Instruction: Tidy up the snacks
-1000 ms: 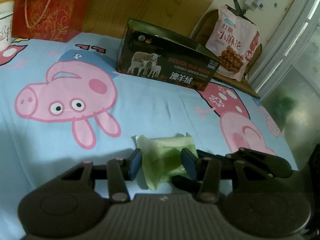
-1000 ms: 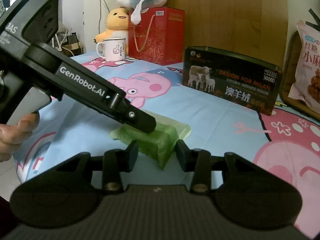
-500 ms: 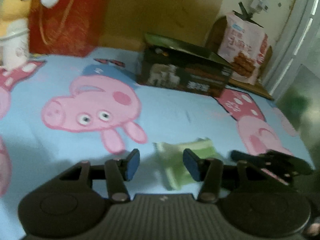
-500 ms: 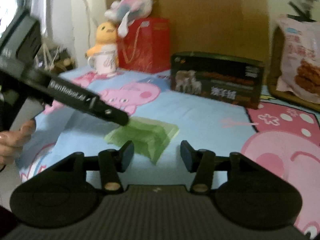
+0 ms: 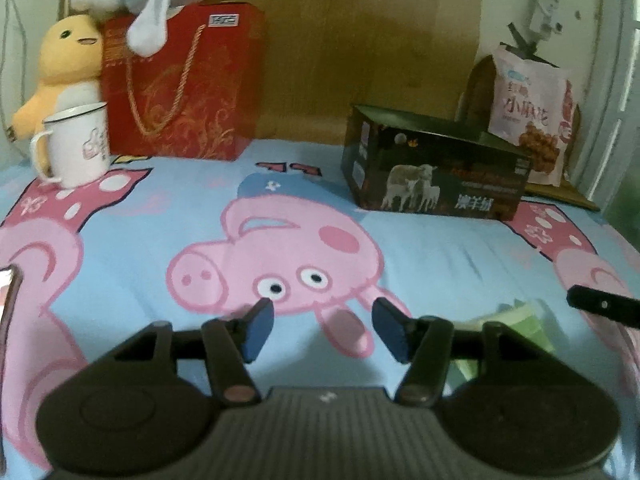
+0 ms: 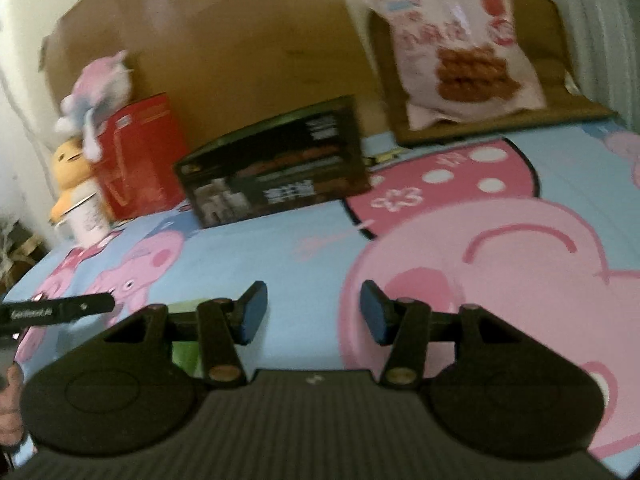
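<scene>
My left gripper (image 5: pixel 325 330) hangs over the pig-print sheet (image 5: pixel 432 256); its jaws are opening, with nothing between them. A pale green snack packet (image 5: pixel 524 320) lies flat on the sheet to its right, partly hidden behind the gripper's arm. My right gripper (image 6: pixel 314 316) stands open and empty above a pink pig print. In the right wrist view only a sliver of the green packet (image 6: pixel 182 354) shows, behind the gripper's left arm. A dark open box with sheep (image 5: pixel 436 176) stands at the back. A pink snack bag (image 5: pixel 528 120) leans behind it.
A red gift bag (image 5: pixel 180 84), a white mug (image 5: pixel 76 144) and a yellow plush (image 5: pixel 60 68) stand at the back left. The other gripper's finger (image 5: pixel 600 306) reaches in from the right. A hand (image 6: pixel 10 400) shows at the lower left of the right wrist view.
Both grippers had the green packet between their jaws; both have opened wider and swung away from it, the left one leftward, the right one rightward with a roll. The packet stays on the sheet.
</scene>
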`<state>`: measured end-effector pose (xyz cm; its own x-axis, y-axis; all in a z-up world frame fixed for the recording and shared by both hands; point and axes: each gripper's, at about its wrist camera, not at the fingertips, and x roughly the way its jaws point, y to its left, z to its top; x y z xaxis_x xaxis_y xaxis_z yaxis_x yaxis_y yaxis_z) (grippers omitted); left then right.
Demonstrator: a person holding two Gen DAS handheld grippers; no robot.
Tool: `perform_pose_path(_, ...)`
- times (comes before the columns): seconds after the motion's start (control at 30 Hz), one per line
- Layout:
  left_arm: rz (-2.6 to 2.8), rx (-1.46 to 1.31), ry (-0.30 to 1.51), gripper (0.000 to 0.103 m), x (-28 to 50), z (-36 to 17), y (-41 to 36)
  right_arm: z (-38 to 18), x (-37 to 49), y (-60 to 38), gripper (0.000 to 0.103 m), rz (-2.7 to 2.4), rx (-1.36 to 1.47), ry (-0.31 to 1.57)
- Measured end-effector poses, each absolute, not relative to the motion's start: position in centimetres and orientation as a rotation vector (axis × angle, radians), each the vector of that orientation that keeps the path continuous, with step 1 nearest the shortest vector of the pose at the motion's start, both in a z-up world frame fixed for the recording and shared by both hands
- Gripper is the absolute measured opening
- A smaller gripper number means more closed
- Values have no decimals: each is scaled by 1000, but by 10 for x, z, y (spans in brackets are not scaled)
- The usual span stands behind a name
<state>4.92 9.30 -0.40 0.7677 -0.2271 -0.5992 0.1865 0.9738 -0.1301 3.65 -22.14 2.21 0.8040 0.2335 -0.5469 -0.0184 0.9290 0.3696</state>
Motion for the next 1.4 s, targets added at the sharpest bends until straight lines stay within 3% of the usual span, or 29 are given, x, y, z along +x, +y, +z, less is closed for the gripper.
perform_pose_path(0.67,-269,-50,637,65,59,-13,97,24,40,-205,60,99,263,634)
perform_pose_path(0.87,-208,-19,632,69,58,-13,93,24,41,-203,69,128,248,639)
perform_pose_path(1.4,34,112,638,71,51,-10,73,27,32,-201,70,238,229,577)
